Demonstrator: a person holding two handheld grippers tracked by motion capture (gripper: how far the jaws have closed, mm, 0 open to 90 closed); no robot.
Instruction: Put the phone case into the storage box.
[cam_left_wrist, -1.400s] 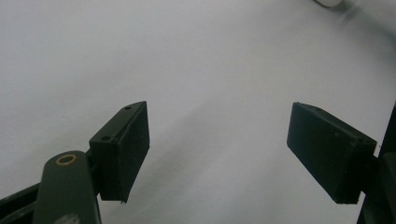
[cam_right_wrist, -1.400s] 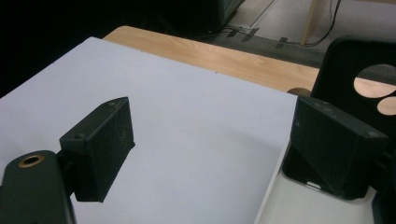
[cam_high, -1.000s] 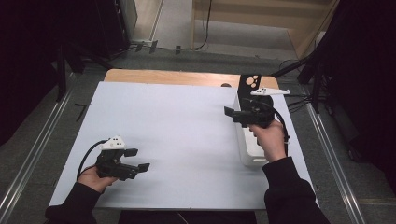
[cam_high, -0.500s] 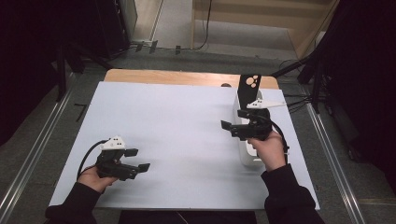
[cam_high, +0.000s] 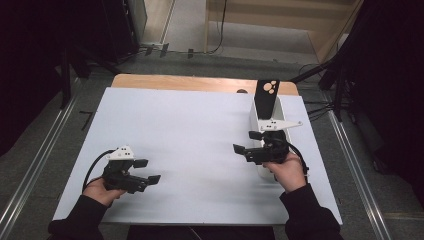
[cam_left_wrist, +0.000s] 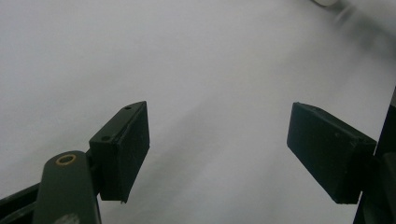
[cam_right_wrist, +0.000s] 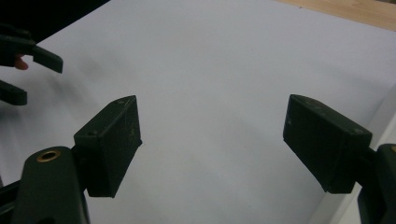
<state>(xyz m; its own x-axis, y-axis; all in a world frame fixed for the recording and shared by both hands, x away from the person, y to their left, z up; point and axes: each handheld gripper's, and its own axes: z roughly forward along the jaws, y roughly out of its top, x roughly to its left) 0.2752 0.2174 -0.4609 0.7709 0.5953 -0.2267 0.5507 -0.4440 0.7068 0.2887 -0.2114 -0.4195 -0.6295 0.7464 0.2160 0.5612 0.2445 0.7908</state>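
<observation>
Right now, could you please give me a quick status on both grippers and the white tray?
Left gripper open, empty. Right gripper open, empty, just narrowed slightly. White tray beside right gripper, black card upright in it. White mat bare between grippers.

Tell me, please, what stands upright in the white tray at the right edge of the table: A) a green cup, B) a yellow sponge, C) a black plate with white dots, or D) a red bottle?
C: in the high view a black plate with white dots rises from the far end of the white tray, just beyond the right gripper, whose jaws are open with nothing between them.
</observation>
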